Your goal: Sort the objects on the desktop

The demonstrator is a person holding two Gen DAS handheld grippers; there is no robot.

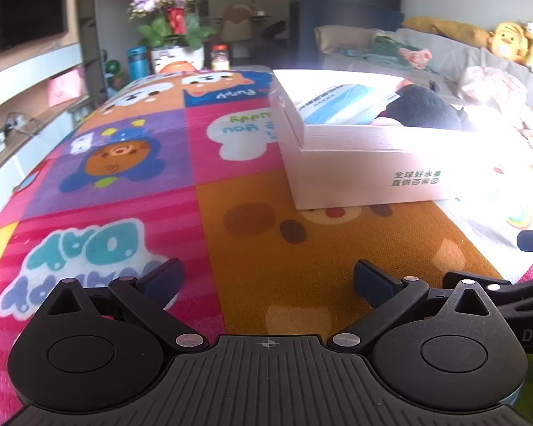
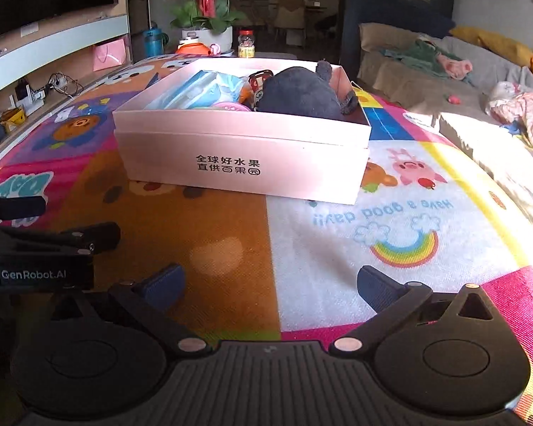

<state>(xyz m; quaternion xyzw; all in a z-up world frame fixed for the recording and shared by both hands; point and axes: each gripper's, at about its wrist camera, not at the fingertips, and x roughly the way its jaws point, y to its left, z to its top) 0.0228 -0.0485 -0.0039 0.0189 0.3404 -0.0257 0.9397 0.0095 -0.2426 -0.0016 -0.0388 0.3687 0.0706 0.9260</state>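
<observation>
In the left wrist view, the left gripper hangs low over the cartoon mat with its jaws apart and empty, while the white box sits ahead and to its right. In the right wrist view, the right gripper is likewise spread and empty, facing the box, which already holds a dark plush toy and a blue packet; no loose item shows on the mat, so the sorting looks largely done.

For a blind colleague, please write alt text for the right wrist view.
An open white box holding a dark plush toy and a blue packet sits on a colourful cartoon mat. The open, empty right gripper is short of it.
</observation>
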